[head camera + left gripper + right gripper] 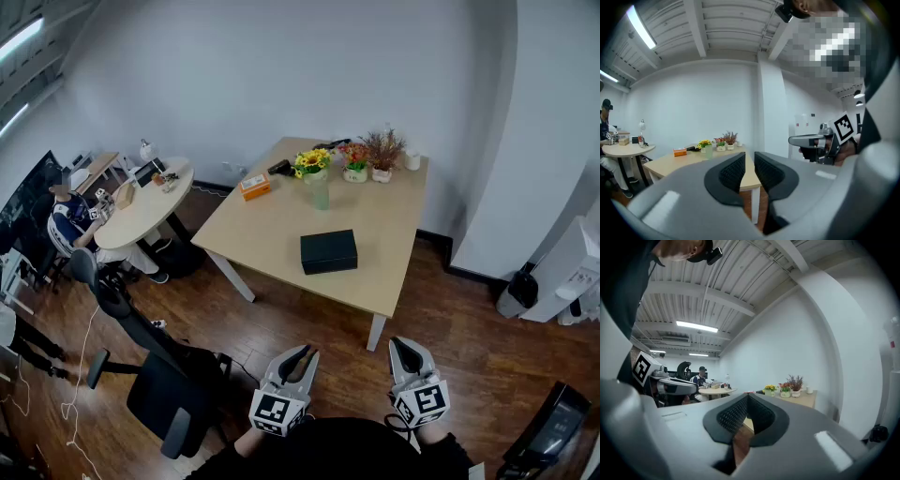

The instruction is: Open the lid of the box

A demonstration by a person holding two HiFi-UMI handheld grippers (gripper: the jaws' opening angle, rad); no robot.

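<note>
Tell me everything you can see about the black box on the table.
The black box is a low rectangular case with a dark, matte-looking surface. It looks closed, with its top flat and level. No seam, hinge or latch can be made out from this distance. It lies flat on the light wooden table, toward the near edge and slightly skewed to it. Only the table touches it.

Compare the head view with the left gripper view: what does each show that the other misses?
Head view only: the black box, lid closed, on the table, well ahead of the left gripper and the right gripper; also an office chair. Left gripper view only: the left gripper's jaws close up, closed with nothing between them. Both: the table, the sunflowers, the orange box and the right gripper.
</note>
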